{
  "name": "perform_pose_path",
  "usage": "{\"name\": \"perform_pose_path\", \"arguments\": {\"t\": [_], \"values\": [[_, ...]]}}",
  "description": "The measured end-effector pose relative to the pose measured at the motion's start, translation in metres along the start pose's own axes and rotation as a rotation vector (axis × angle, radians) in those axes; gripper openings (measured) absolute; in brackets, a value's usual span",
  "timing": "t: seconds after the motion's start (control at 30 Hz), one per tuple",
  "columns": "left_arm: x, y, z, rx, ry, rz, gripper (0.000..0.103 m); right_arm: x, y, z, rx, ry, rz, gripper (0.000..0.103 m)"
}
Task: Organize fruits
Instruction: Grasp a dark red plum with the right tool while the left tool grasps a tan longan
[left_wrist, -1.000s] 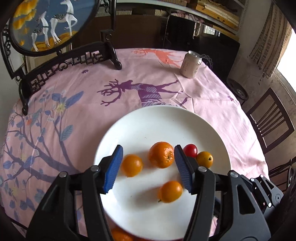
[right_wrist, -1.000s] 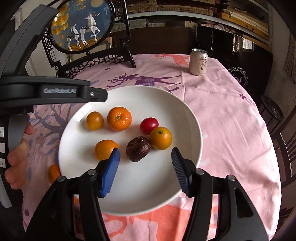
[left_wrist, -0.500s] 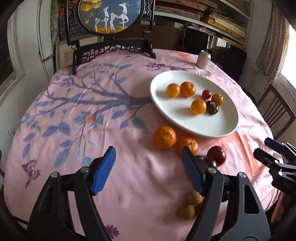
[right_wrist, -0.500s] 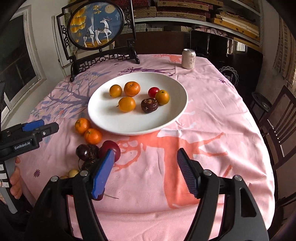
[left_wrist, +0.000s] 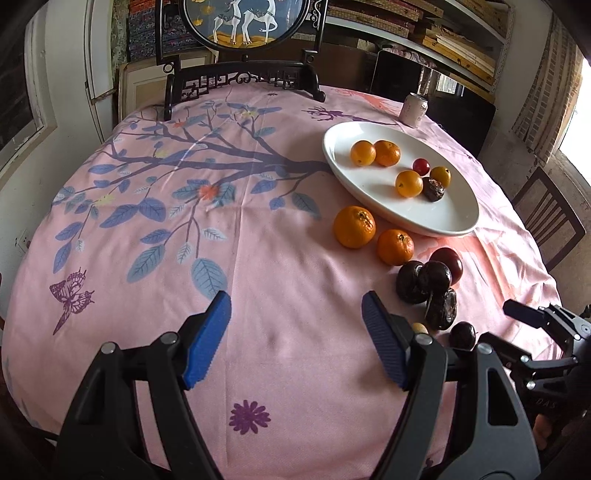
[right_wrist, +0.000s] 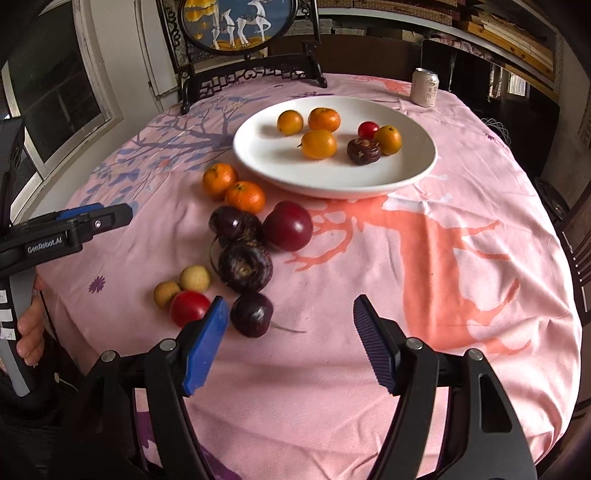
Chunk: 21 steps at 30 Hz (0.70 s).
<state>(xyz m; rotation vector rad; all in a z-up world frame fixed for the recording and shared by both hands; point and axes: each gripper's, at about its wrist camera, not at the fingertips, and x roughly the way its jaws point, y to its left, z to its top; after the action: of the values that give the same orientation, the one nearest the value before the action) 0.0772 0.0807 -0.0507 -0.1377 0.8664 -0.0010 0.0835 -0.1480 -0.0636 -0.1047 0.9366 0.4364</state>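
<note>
A white plate holds several small fruits: oranges, a cherry tomato and a dark wrinkled fruit. On the pink cloth in front of it lie two mandarins, a red plum, dark purple fruits, two pale longans and a red tomato. My left gripper is open and empty above bare cloth, left of the loose fruit. My right gripper is open and empty, near the front dark fruit.
A drink can stands behind the plate. A black carved stand with a round deer picture is at the far edge. Dark chairs stand at the right of the round table.
Both grippers have pulled back from over the plate toward the near table edge. The dark wrinkled fruit now lies on the plate. Both stay open.
</note>
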Motion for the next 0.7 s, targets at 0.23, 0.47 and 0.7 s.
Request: {"name": "perform_pose_path", "arguments": {"t": [0.23,0.47,0.7], "values": [[-0.006,-0.013,-0.011,0.055,0.033,-0.051,0.075,0.029,0.012,-0.003,-0.03,0.037,0.04,0.031],[-0.008,-0.036,-0.041,0.16,0.094,-0.065,0.077,0.007,-0.001,-0.004,-0.008,-0.027,-0.003,0.031],[0.022,-0.068,-0.05,0.219,0.17,-0.09,0.075,-0.01,-0.013,-0.015,0.019,-0.047,0.003,0.031]]}}
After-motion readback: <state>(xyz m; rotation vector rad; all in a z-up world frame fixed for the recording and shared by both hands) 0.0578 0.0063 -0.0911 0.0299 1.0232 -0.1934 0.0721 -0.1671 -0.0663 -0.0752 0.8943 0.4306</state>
